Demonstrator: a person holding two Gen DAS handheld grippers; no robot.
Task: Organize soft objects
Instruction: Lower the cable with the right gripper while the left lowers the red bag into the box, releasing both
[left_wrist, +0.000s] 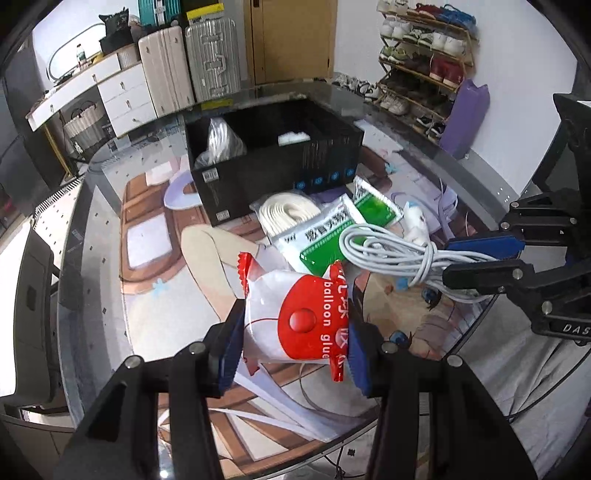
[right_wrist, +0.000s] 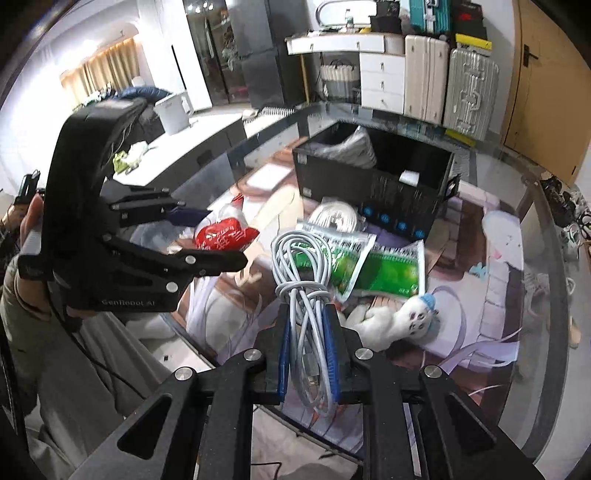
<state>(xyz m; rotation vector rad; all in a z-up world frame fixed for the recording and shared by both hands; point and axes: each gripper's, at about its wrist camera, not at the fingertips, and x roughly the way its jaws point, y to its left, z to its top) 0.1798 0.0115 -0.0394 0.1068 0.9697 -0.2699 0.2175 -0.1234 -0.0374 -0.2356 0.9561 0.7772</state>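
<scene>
My left gripper (left_wrist: 291, 332) is shut on a red and white "balloon glue" packet (left_wrist: 295, 317) and holds it above the table; the packet also shows in the right wrist view (right_wrist: 225, 236). My right gripper (right_wrist: 308, 332) is shut on a coiled white cable (right_wrist: 301, 269), also seen at the right of the left wrist view (left_wrist: 391, 251). Two green and white packets (left_wrist: 332, 232) (right_wrist: 373, 266), a bagged white strap roll (left_wrist: 288, 214) and a small white plush toy (right_wrist: 402, 317) lie on the table before a black box (left_wrist: 273, 162) (right_wrist: 373, 177).
The black box holds a clear plastic bag (left_wrist: 221, 140) and a white item (left_wrist: 293, 137). The glass table with a printed mat (left_wrist: 166, 258) has a curved edge. Suitcases (left_wrist: 192, 66), white drawers (left_wrist: 125, 96) and a shoe rack (left_wrist: 424, 62) stand behind.
</scene>
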